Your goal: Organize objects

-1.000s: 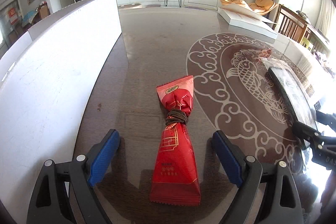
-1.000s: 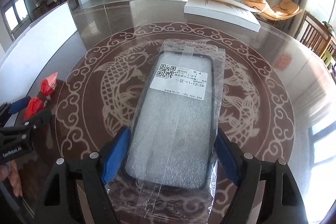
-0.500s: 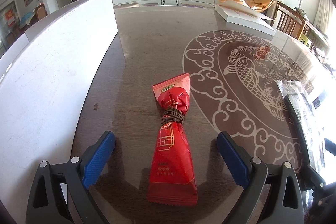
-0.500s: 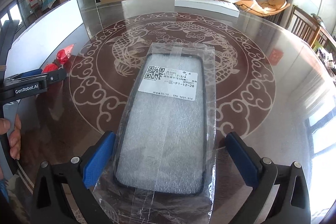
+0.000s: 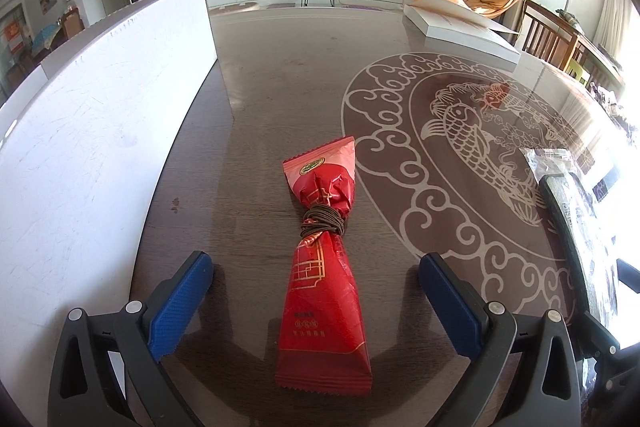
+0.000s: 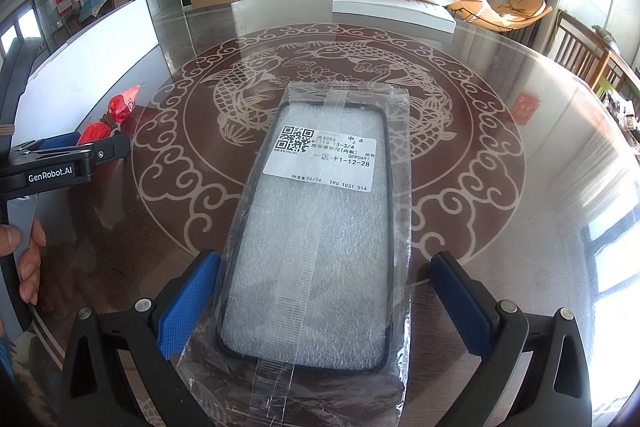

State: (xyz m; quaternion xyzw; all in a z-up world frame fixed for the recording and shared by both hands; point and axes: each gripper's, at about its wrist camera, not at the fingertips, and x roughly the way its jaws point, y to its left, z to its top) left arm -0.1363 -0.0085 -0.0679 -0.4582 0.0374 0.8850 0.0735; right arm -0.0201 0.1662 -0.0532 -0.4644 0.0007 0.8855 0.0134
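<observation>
A red snack packet [image 5: 324, 291], cinched in the middle with a brown band, lies on the dark table between the blue pads of my left gripper [image 5: 316, 267]. Those jaws stand wide, clear of the packet on both sides. A black phone case in a clear plastic bag [image 6: 320, 227] with a white label lies flat between the pads of my right gripper [image 6: 324, 261]. That gripper is open too; its left pad [image 6: 188, 303] sits at the bag's loose edge. The right wrist view shows the left gripper [image 6: 72, 155] and the packet [image 6: 120, 107] at the left.
A white board [image 5: 100, 127] stands along the table's left side. A flat white box [image 6: 392, 11] lies at the far edge. The glass-topped table [image 5: 280, 87] has a round fish pattern. Wooden chairs [image 5: 552, 39] stand at the right. A person's fingers [image 6: 28, 267] hold the left gripper's handle.
Both grippers' jaws have spread wider. The right pads have come off the sides of the bagged phone case. The right wrist view has shifted, bringing the left gripper closer.
</observation>
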